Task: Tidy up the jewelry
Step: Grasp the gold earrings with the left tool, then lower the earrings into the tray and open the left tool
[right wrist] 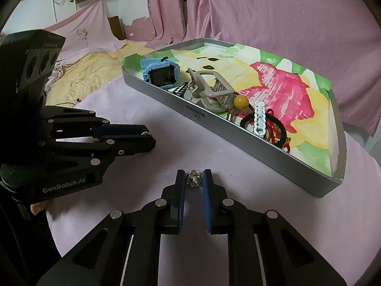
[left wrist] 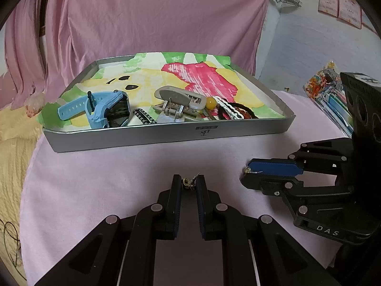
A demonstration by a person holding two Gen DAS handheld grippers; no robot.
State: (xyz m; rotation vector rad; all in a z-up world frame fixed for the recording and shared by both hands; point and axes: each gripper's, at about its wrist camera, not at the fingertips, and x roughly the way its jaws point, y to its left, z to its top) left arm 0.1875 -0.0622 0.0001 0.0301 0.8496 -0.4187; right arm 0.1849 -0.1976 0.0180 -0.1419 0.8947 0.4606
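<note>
My left gripper (left wrist: 189,183) is pinching a tiny gold wire earring (left wrist: 188,182), and my right gripper (right wrist: 194,178) is clamped on a knobbly metallic earring (right wrist: 193,178), both over the pink cloth (right wrist: 147,95) just short of the silver tray's (left wrist: 166,134) near edge.

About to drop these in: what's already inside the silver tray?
Silver tray: blue watch, grey claw clip, yellow bead, white clip, black hair tie, painted paper. Items beneath the clip are hidden.

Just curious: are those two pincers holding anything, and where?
Yes. Each hand-held gripper, left and right, pinches a small earring at its fingertips.
</note>
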